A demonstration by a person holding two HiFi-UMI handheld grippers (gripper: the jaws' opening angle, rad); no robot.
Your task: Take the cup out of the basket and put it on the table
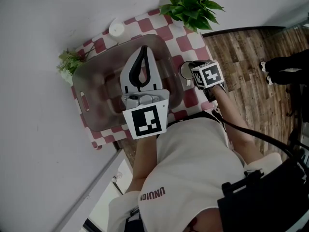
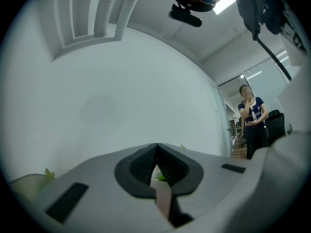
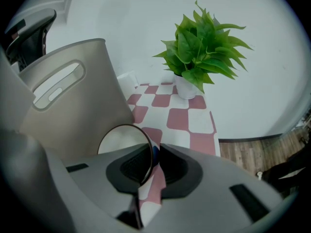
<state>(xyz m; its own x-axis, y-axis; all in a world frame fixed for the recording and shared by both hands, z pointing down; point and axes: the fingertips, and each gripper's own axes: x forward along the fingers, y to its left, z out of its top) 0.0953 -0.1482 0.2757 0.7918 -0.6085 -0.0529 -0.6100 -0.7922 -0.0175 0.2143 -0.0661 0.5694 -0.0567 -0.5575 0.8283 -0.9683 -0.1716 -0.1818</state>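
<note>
Right tongs pinch the white dark-rimmed cup by its thin wall; it could slip. Left tongs closed, empty.

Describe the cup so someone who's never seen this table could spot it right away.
Find the red-and-white checkered cloth, then the big translucent basket on it. Just off the basket's right side, below the leafy potted plant, is the cup, its wall pinched in the jaws of the right gripper. It's the only open round vessel there: white inside with a thin dark rim.
</note>
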